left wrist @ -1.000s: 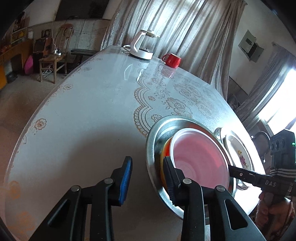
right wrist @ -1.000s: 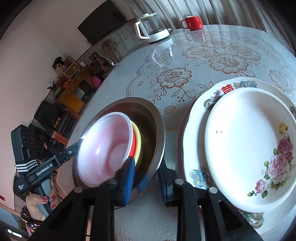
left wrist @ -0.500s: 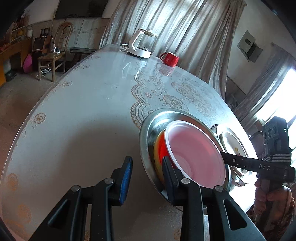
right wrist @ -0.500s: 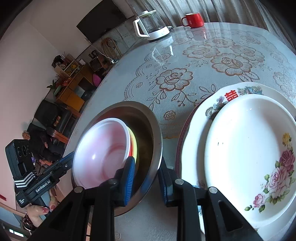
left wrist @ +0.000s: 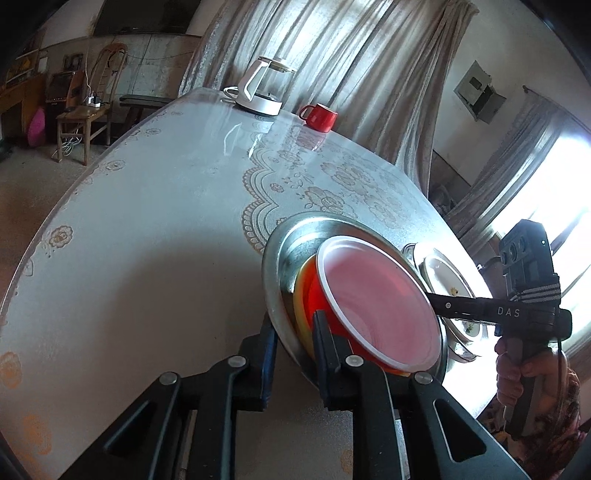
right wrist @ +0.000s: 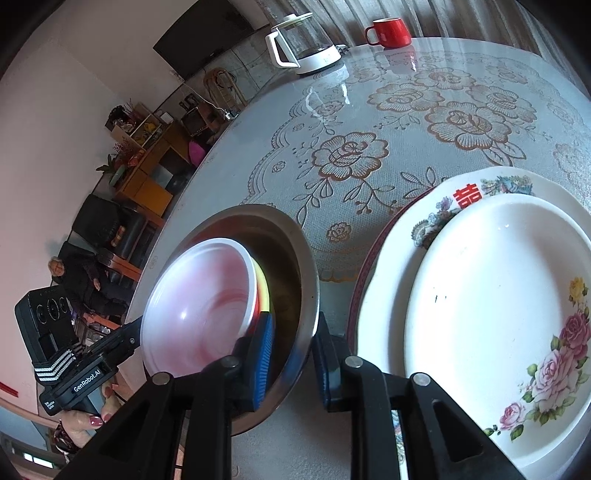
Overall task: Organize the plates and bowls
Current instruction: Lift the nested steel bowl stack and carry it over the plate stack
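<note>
A steel basin (left wrist: 275, 258) (right wrist: 308, 280) holds a stack of nested bowls: a white-rimmed red bowl (left wrist: 376, 299) (right wrist: 201, 306) on top, a yellow one (right wrist: 264, 284) beneath. The basin is tilted, raised off the table. My left gripper (left wrist: 293, 338) straddles the basin's near rim, jaws closed onto it. My right gripper (right wrist: 291, 356) clamps the opposite rim, one finger inside, one outside. Two stacked plates, a white rose-pattern plate (right wrist: 498, 306) on a larger patterned plate (right wrist: 424, 221), lie on the table to the right.
A glass kettle (left wrist: 260, 88) (right wrist: 303, 44) and a red mug (left wrist: 319, 116) (right wrist: 389, 31) stand at the table's far edge. The table has a lace-pattern cloth (right wrist: 369, 147). Chairs and furniture stand beyond the left edge.
My left gripper has narrowed onto the basin's rim. The basin with the bowls has tilted up and risen, both grippers moving with it.
</note>
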### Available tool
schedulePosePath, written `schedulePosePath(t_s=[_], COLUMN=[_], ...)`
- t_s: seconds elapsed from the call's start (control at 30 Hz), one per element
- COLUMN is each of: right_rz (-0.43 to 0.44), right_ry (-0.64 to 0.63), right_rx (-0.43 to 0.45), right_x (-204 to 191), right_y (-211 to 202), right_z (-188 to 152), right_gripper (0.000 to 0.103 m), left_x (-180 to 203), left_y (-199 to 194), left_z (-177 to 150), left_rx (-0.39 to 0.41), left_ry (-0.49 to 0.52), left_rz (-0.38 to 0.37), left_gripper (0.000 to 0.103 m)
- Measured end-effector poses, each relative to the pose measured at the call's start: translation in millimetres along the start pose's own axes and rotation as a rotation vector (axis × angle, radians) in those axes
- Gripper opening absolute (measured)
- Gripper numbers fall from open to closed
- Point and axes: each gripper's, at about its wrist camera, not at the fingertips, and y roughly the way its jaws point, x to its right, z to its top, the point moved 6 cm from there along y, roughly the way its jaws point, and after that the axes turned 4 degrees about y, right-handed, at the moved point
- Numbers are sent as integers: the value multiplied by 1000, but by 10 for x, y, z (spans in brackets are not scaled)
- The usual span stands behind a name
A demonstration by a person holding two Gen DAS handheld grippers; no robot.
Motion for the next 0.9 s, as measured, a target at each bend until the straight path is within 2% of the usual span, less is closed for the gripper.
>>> schedulePosePath(t_s=[0.1,0.43,0.67,0.9], right_rz=[39,74,98,77], right_ry=[25,17,0,10], right_rx=[-2,24,102,199], right_x=[25,-36,-115,19], right_y=[-9,-118,-524,-1029], right_z=[-30,-55,75,227], right_gripper=[14,12,12,13], left_x=[21,186,493,943], left_y=[-8,-291,-447,-364], left_z=[-8,144,437,734], left_rx=[4,81,136,156], left_ry=[21,66,96,142], left_rz=[20,40,9,-46], left_gripper=[19,19,19,19])
